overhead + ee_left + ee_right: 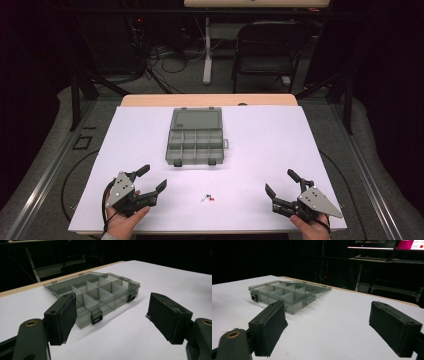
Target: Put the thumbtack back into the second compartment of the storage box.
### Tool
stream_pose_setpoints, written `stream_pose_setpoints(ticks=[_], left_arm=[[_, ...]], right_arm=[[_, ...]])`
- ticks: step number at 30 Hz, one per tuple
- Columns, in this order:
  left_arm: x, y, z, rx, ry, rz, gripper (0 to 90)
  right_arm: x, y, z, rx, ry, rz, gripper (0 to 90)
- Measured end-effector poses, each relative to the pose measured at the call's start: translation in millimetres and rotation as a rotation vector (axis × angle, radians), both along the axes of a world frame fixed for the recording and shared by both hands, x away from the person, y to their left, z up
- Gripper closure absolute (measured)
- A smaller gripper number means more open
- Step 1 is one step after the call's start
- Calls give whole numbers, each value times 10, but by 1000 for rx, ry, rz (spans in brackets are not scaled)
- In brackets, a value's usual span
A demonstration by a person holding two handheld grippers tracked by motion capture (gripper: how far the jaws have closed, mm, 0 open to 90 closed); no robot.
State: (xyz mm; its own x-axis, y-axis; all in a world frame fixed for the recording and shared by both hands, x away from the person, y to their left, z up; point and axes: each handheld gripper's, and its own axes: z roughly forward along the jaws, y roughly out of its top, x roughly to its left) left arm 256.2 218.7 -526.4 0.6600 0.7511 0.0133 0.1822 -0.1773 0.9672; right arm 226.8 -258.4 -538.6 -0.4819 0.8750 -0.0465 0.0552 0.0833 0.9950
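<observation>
Organizer box (195,142): one unit, lid folded open, at the center of the table (280,150). Small parts (207,198): a few tiny pieces lie between two grippers, too small to count. Left gripper (151,178) and right gripper (280,182): jaws spread wide, holding nothing.

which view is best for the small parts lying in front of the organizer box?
High view: the small parts lie in the open, between both grippers. Right gripper view catches only a faint speck at its left edge, too small to read.
</observation>
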Motion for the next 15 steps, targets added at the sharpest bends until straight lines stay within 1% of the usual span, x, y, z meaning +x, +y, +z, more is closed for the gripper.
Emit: stream_pose_setpoints(ticks=[2, 5, 7, 8, 9, 11, 12, 13, 14, 15], left_arm=[[8, -13, -17, 0, 19, -19, 233], [10, -27, -22, 5, 28, -26, 235], [25, -58, -28, 0, 58, -37, 259], [25, -58, -28, 0, 58, -37, 269], [53, -92, -10, -1, 81, -28, 274], [69, -109, 18, 4, 87, -22, 286], [110, -150, 94, 18, 96, -7, 288], [130, -173, 128, 19, 103, -2, 288], [130, -173, 128, 19, 103, -2, 288], [169, -218, 175, 31, 121, 4, 288]], right_arm=[[-3, 12, -3, -3, 1, 5, 128], [-7, 29, -10, -17, 7, 15, 121], [-8, 39, -12, -22, 7, 18, 120], [-9, 40, -11, -23, 7, 20, 120], [-12, 41, -11, -23, 9, 20, 120], [-10, 41, -12, -21, 10, 17, 120], [-7, 43, -15, -18, 19, 16, 120], [2, 50, -24, -12, 27, 19, 120], [9, 57, -33, -15, 36, 23, 119], [15, 68, -41, -18, 41, 27, 115]])
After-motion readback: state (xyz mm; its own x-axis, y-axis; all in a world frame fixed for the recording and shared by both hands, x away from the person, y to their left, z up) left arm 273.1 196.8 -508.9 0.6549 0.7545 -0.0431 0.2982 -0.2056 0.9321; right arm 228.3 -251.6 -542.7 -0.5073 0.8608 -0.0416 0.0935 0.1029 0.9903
